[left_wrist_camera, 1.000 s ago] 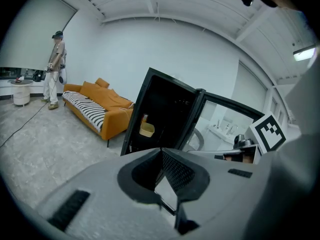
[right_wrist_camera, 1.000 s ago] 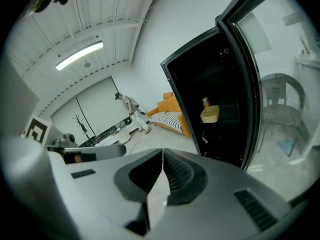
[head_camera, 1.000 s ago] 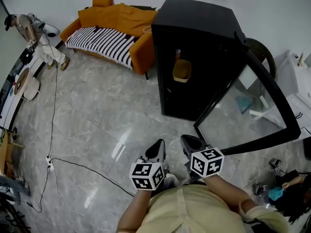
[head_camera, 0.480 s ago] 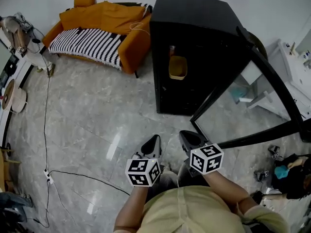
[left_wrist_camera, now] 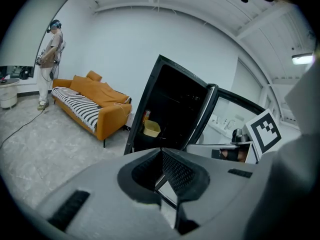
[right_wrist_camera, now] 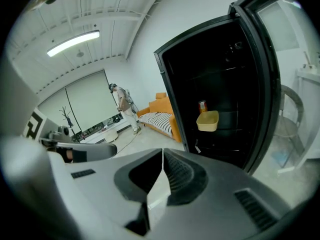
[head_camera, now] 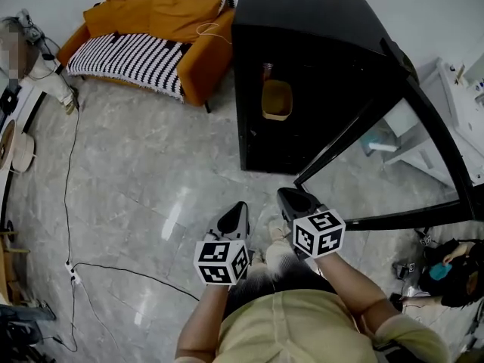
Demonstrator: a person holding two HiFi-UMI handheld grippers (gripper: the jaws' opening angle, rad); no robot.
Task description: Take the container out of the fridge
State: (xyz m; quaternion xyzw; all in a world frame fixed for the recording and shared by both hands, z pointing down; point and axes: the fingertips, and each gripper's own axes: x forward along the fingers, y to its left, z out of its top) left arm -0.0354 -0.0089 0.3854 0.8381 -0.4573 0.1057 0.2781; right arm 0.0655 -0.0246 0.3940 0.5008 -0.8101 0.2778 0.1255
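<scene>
A black fridge (head_camera: 302,44) stands ahead with its glass door (head_camera: 423,165) swung open to the right. On a shelf inside rests a yellow container (head_camera: 277,99) (left_wrist_camera: 151,128) (right_wrist_camera: 208,120), with a red can (right_wrist_camera: 202,106) behind it. My left gripper (head_camera: 236,219) and right gripper (head_camera: 291,203) hover side by side over the floor, well short of the fridge. Both are shut with nothing between the jaws.
An orange sofa (head_camera: 155,32) with a striped blanket stands left of the fridge. A cable (head_camera: 76,203) trails across the marble floor. A person (left_wrist_camera: 50,54) stands at the far left. White furniture (head_camera: 454,104) and clutter lie right of the door.
The view has moved closer to the fridge, which now sits larger and higher in the head view. Both grippers stay shut and side by side.
</scene>
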